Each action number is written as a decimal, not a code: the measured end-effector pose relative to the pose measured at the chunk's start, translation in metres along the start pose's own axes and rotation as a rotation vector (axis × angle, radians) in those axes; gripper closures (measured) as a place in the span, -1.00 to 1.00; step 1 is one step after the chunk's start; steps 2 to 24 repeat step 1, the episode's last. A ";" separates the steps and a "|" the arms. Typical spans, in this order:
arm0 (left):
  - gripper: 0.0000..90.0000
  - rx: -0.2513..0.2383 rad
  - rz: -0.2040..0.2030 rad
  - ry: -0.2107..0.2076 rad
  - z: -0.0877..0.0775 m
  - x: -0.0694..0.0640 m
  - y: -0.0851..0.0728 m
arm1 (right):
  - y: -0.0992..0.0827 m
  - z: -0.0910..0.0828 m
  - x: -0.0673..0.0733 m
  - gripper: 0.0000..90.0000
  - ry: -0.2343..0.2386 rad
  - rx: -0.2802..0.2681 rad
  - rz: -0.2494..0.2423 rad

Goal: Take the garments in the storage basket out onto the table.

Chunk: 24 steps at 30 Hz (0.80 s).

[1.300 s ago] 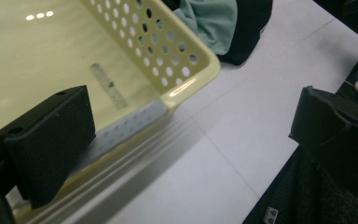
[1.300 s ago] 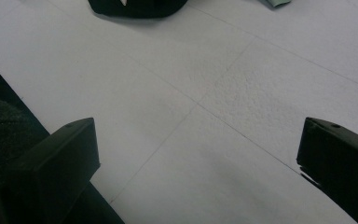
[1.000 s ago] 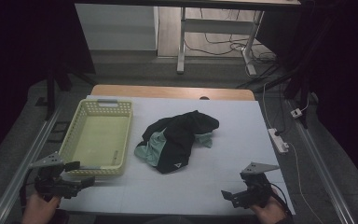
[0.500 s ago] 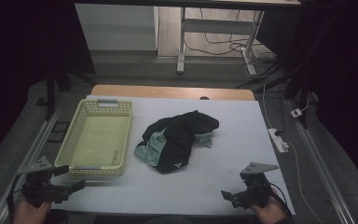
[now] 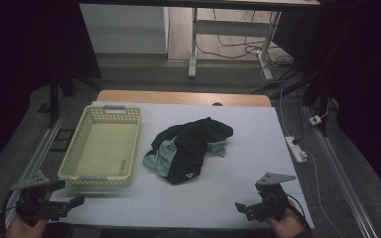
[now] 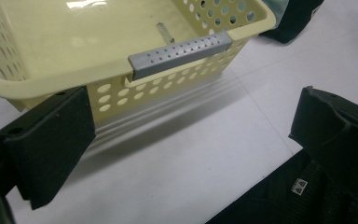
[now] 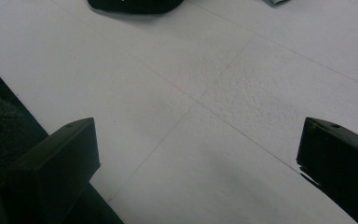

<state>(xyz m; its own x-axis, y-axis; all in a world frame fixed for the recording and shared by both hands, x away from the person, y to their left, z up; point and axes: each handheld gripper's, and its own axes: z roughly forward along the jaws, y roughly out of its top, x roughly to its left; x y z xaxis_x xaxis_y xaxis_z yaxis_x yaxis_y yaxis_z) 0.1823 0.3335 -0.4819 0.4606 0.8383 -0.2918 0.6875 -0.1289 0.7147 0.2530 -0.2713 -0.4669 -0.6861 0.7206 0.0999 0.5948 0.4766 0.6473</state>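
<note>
- Nothing is done yet: the clothes (image 5: 188, 148) lie heaped mid-table, just right of the empty basket (image 5: 101, 148); presumably they are to be put in.
- Both the left gripper (image 5: 62, 203) and right gripper (image 5: 245, 208) are held spread, empty, at the near edge.
- The basket's grey handle (image 6: 182, 53) is seen close in the left gripper view.

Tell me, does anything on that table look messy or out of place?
Only the dark and mint-green clothes: they lie crumpled in a heap on the white table, beside the yellow basket, which holds nothing. Nothing looks spilled or broken.
</note>
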 end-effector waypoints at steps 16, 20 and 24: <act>-1.00 0.003 -0.004 -0.003 0.000 0.000 0.000 | 0.000 0.000 0.000 -1.00 -0.005 0.003 -0.002; -1.00 0.003 -0.004 -0.003 0.000 0.000 0.000 | 0.000 0.000 0.000 -1.00 -0.005 0.003 -0.002; -1.00 0.003 -0.004 -0.003 0.000 0.000 0.000 | 0.000 0.000 0.000 -1.00 -0.005 0.003 -0.002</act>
